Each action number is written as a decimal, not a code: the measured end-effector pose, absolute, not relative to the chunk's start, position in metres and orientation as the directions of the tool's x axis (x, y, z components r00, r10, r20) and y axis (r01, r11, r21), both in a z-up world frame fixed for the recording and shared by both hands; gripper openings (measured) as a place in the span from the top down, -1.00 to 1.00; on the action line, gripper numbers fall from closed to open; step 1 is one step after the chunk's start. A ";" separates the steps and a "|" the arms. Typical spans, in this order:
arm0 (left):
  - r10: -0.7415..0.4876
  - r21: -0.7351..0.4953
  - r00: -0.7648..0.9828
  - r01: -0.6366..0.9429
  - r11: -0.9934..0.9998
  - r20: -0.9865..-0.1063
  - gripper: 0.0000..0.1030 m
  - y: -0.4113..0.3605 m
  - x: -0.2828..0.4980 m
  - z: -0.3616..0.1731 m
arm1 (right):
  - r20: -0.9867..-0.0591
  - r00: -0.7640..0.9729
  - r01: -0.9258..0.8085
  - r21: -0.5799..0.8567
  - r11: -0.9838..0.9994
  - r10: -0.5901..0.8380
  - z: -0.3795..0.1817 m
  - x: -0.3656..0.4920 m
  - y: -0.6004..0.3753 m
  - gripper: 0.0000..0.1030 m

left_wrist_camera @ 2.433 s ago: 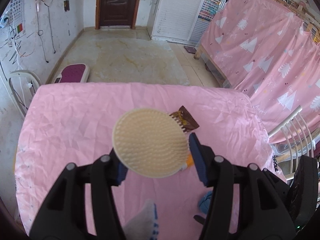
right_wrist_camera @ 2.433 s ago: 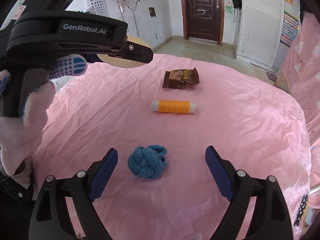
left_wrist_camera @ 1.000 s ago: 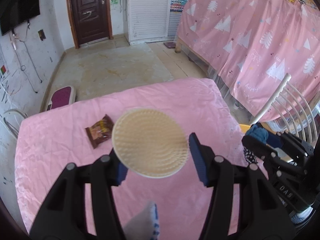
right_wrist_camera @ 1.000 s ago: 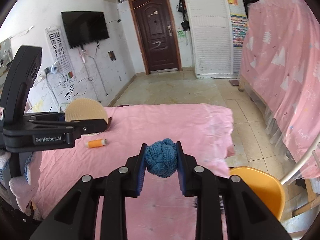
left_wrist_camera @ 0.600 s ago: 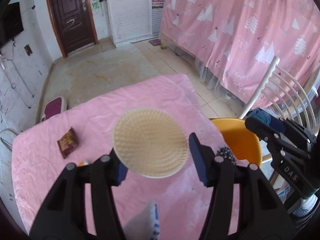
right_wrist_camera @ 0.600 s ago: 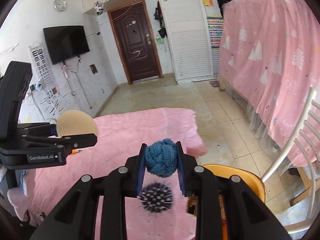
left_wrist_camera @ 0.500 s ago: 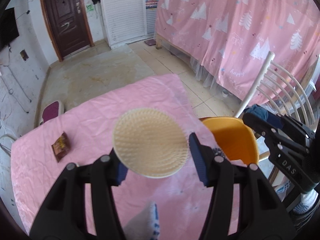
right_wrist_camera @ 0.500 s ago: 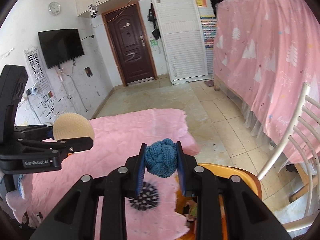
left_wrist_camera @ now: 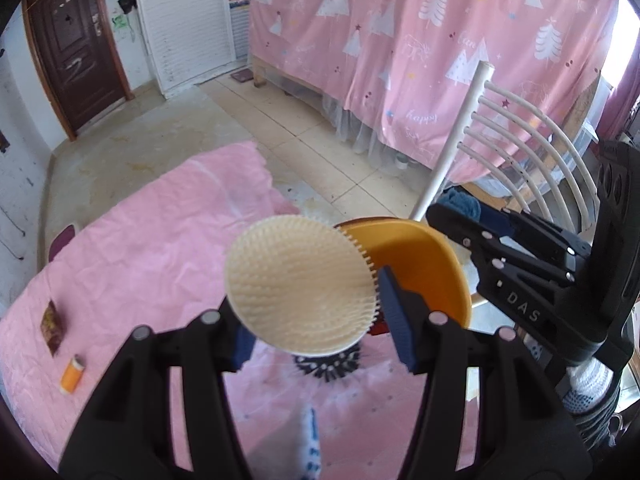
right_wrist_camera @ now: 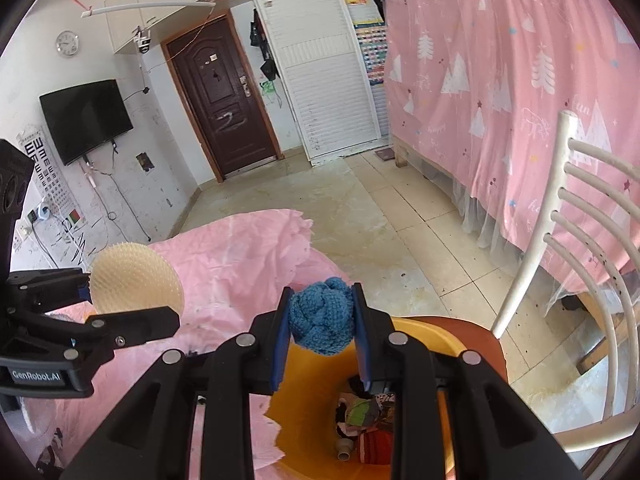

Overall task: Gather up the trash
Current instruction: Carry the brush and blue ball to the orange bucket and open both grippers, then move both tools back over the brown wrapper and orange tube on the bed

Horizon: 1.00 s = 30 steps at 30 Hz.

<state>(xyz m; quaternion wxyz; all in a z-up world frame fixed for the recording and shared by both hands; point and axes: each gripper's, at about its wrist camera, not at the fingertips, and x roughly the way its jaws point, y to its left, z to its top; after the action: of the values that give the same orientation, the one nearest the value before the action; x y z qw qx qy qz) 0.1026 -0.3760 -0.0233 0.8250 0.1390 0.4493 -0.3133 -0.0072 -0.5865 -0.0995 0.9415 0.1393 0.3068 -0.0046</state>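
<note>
So the right gripper [right_wrist_camera: 320,322] has its blue pads pinched in narrow on a blue knitted ball [right_wrist_camera: 321,319], squeezed from both sides, and the ball sticks out a bit above and ahead of the tips. Right under those jaws is the orange bin [right_wrist_camera: 420,336], sitting on a white chair [right_wrist_camera: 560,248] just off the edge of the pink tablecloth [right_wrist_camera: 240,256]. You can see junk already in the bottom of the bin: some striped red fabric, a greenish wad, a little grey tube.

The left gripper [left_wrist_camera: 314,314] is about halfway open and clamped across a round cream bristle pad [left_wrist_camera: 300,284], flat face toward the camera, pads on its left and right edges. The orange bin's rim pokes out just past the right pad. Below the pad, between the jaws, there's a black-and-white spiky thing [left_wrist_camera: 326,364] on the cloth, mostly hidden. Well off to the left of the jaws on the cloth: an orange spool [left_wrist_camera: 71,374] and a brown snack wrapper [left_wrist_camera: 52,326].

Writing: "GenRobot.AI" on the left gripper's side in the right wrist view, "DAS" on the right gripper in the left wrist view. There's an eye chart [right_wrist_camera: 48,184] on the wall with rows of E's beside a TV [right_wrist_camera: 86,120]. Wrapper print is too small to read.
</note>
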 end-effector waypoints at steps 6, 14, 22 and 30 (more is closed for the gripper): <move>-0.393 -0.060 0.350 0.678 0.733 -0.850 -0.08 -0.403 0.101 -0.038 | -0.575 0.815 0.124 0.289 0.949 0.069 -0.106 -0.012 -0.604 0.66; -0.374 -0.046 0.347 0.677 0.734 -0.860 -0.38 -0.416 0.102 -0.048 | -0.587 0.806 0.143 0.320 0.936 0.078 -0.118 -0.012 -0.618 0.62; -0.367 -0.047 0.363 0.653 0.756 -0.856 -0.42 -0.406 0.106 -0.043 | -0.591 0.805 0.168 0.316 0.934 0.055 -0.116 -0.010 -0.615 0.09; -0.347 -0.017 0.430 0.608 0.794 -0.833 -0.43 -0.371 0.109 -0.027 | -0.579 0.813 0.147 0.300 0.942 0.058 -0.103 -0.006 -0.596 -0.01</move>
<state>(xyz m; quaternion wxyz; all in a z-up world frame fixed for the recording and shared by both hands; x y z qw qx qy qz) 0.1093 -0.3712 -0.0267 0.8331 0.1448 0.4503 -0.2866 -0.0056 -0.5960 -0.1030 0.9372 0.1679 0.3048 -0.0237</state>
